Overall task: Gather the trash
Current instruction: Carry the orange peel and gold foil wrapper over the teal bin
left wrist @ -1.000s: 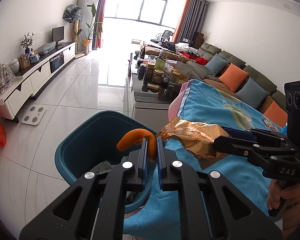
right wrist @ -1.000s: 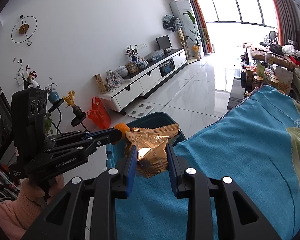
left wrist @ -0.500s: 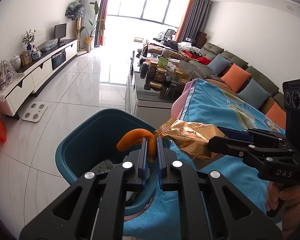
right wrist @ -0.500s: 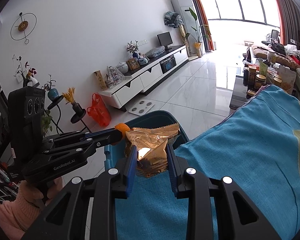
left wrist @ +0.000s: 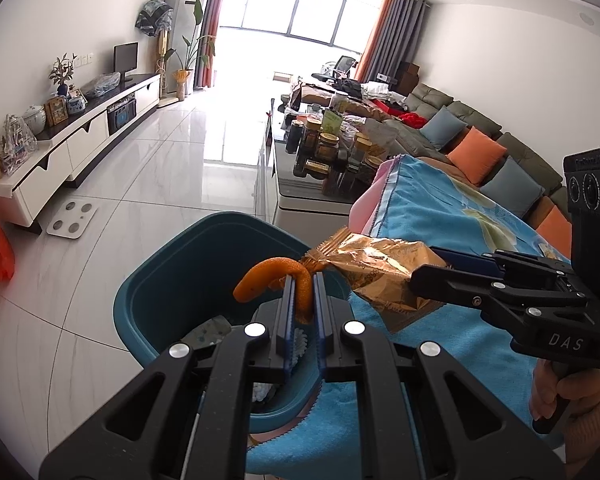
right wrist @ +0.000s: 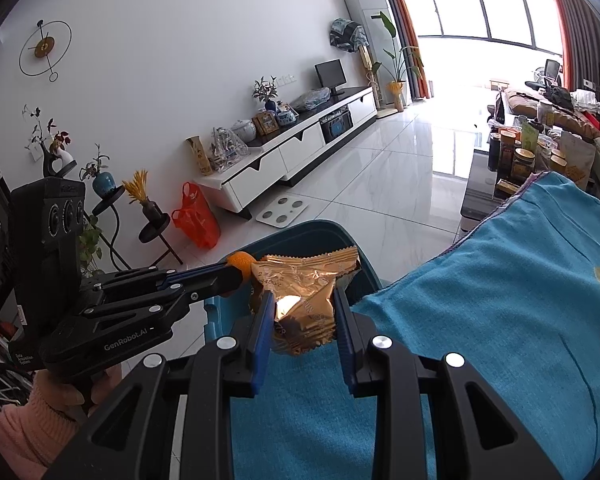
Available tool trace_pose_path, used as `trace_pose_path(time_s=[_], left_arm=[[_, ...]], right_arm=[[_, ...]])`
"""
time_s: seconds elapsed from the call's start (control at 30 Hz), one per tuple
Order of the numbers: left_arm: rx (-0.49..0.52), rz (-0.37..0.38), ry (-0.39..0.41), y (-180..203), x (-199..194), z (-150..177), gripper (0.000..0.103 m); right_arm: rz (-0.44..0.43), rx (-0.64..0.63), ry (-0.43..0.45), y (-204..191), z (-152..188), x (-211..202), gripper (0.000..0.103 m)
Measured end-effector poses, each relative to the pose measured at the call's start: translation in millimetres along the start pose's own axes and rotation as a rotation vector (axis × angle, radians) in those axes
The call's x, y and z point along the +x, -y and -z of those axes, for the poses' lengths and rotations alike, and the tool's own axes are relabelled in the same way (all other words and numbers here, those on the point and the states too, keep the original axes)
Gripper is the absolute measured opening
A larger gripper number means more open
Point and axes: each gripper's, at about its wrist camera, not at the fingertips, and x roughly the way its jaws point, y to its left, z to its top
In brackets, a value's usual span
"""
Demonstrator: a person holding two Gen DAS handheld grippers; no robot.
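Both cams ride on the grippers, tilted down, really close up. They share the teal bin (left wrist: pixel 172 280) (right wrist: pixel 300 232) and blue towel (left wrist: pixel 440 216) (right wrist: pixel 500 320). Each one catches the other gripper too.

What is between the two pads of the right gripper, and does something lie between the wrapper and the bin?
The gold snack wrapper sits clamped in the right gripper. Between it and the teal bin beyond shows only air in the right wrist view.
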Motion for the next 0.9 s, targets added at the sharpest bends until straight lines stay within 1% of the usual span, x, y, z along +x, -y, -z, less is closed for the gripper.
trace_pose_path(time_s=[0.9], left_arm=[[-0.031, -0.030, -0.024, -9, 19, 5, 0.009]], right_arm=[[-0.010, 0.001, -0.062, -4, -8, 29, 0.027]])
